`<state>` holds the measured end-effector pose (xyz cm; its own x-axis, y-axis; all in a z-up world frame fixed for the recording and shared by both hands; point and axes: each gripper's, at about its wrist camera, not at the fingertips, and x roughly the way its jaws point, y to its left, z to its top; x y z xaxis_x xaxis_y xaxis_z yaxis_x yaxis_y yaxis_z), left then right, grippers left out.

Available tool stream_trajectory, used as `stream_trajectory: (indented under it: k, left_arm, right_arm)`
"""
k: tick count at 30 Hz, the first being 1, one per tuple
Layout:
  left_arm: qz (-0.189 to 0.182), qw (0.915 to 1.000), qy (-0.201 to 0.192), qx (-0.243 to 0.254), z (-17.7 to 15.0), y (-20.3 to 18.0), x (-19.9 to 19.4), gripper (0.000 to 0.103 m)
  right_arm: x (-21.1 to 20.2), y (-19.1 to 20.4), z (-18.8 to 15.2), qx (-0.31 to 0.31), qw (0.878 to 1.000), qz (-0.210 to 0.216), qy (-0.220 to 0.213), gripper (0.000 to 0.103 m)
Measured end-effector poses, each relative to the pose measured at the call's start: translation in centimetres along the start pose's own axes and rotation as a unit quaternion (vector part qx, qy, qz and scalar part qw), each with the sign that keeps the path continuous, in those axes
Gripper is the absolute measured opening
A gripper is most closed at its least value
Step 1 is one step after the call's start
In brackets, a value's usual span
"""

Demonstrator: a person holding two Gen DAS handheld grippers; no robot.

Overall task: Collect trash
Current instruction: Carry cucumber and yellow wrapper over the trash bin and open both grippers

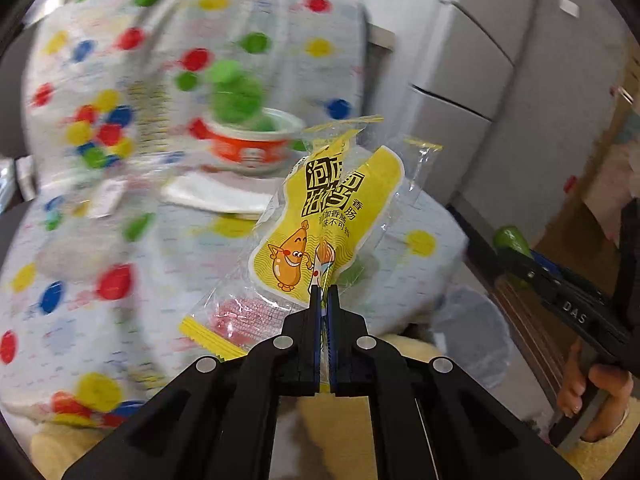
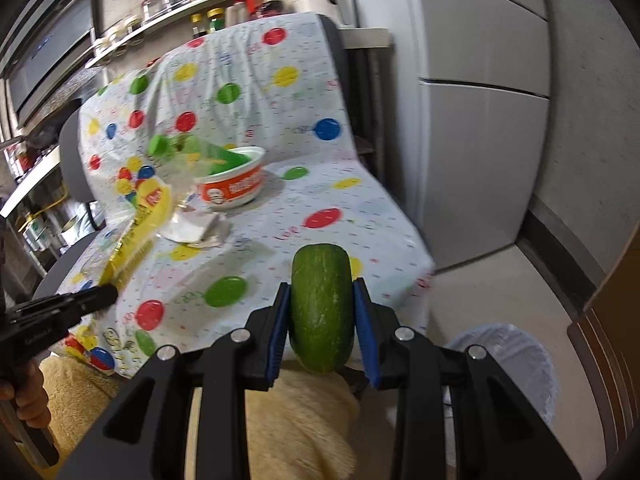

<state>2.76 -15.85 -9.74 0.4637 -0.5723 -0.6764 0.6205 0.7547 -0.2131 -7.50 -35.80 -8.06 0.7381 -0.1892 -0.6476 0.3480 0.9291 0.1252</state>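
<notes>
Two hand-held grippers, each carrying one piece of trash above a dot-patterned cover.

Left wrist view: the left gripper (image 1: pixel 324 294) has its fingers pressed together on the lower edge of a yellow printed plastic snack wrapper (image 1: pixel 324 216), held clear of the white polka-dot cloth (image 1: pixel 256 12); a red-and-white paper bowl (image 1: pixel 250 142) sits behind. Right wrist view: the right gripper (image 2: pixel 321 286) holds a green cucumber piece (image 2: pixel 321 304) between narrowly parted fingers, above the cloth's near edge.

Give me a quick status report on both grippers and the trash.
Left hand-held gripper shut on yellow sausage wrapper. Right hand-held gripper shut on green melon rind. Noodle bowl on table. Nothing blocking.
</notes>
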Motion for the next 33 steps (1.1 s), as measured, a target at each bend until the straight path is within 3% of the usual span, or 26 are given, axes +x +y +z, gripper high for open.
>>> stream_trajectory:
  k: [9,17,29,30,33]
  left_arm:
    - [-0.08,0.9934,0.012,0.081,0.3,-9.3,4.5,0.003]
    - [-0.155,0.9756,0.058,0.144,-1.5,-18.0,9.2,0.003]
    - [-0.165,0.9574,0.147,0.186,-4.8,-24.7,18.0,0.005]
    - [-0.168,0.9565,0.148,0.187,-4.8,-25.1,18.4,0.007]
    - [-0.17,0.9567,0.147,0.185,-4.8,-25.9,19.3,0.025]
  right_arm:
    - [-4.3,-7.7,-2.0,0.046,0.994,-0.095,-0.021,0.031]
    - [-7.2,-14.9,-6.3,0.108,0.979,-0.169,-0.027,0.031]
    - [-3.3,-20.3,-9.1,0.168,0.971,-0.169,0.016,0.031]
    - [-2.9,-20.6,-9.2,0.172,0.97,-0.168,0.015,0.031]
    - [-1.7,-21.5,-9.4,0.191,0.967,-0.167,0.016,0.031]
